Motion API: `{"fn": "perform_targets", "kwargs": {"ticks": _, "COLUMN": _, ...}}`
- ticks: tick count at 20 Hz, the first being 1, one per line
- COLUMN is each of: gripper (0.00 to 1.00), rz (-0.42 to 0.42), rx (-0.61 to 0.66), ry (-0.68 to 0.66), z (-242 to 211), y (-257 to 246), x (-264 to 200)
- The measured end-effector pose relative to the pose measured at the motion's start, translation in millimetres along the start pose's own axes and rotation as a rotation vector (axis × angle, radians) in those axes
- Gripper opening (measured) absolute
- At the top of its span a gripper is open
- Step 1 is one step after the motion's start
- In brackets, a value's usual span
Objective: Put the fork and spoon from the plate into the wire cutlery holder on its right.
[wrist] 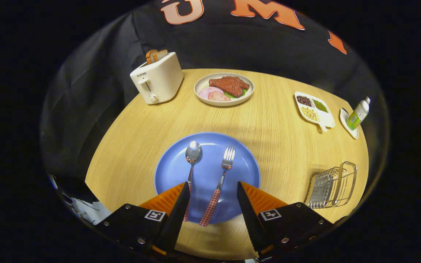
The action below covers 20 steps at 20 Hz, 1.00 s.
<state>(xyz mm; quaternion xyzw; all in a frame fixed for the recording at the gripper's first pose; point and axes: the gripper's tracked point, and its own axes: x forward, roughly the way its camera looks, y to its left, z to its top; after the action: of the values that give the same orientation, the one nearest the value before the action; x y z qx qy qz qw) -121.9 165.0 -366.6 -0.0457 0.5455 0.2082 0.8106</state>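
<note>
Gripper view, count first: I see one blue plate (174, 171), one spoon (193, 155) and one fork (226, 162) on it, both lying side by side with checked handles pointing back toward me, spoon to the left of the fork. One wire cutlery holder (333, 184) sits to the right of the plate, apart from it. My gripper (213, 187) hangs spread wide above the near edge of the plate, grasping nothing; the fork handle lies between the fingers, the spoon handle runs just beside the left finger (179, 204), partly hidden behind it. Surface: a round light wooden table (280, 146), backed by black cloth walls. Other items, all beyond the plate: one cream toaster (157, 78) with two bread slices up, at the far left; one pale dish of meat (224, 89) at the far middle; one white divided tray (314, 109) with three kinds of beans at the far right; one small bottle (358, 113) on a saucer beside it. Nothing lies between plate and holder.
</note>
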Motion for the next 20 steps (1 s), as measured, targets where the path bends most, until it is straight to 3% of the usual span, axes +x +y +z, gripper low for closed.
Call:
{"fn": "perform_targets", "kwargs": {"ticks": 10, "gripper": 0.47, "rz": 0.003, "rx": 0.046, "ry": 0.136, "z": -29, "y": 4, "x": 22}}
{"fn": "perform_targets", "kwargs": {"ticks": 20, "gripper": 0.11, "rz": 0.006, "rx": 0.101, "ry": 0.156, "z": -27, "y": -1, "x": 30}}
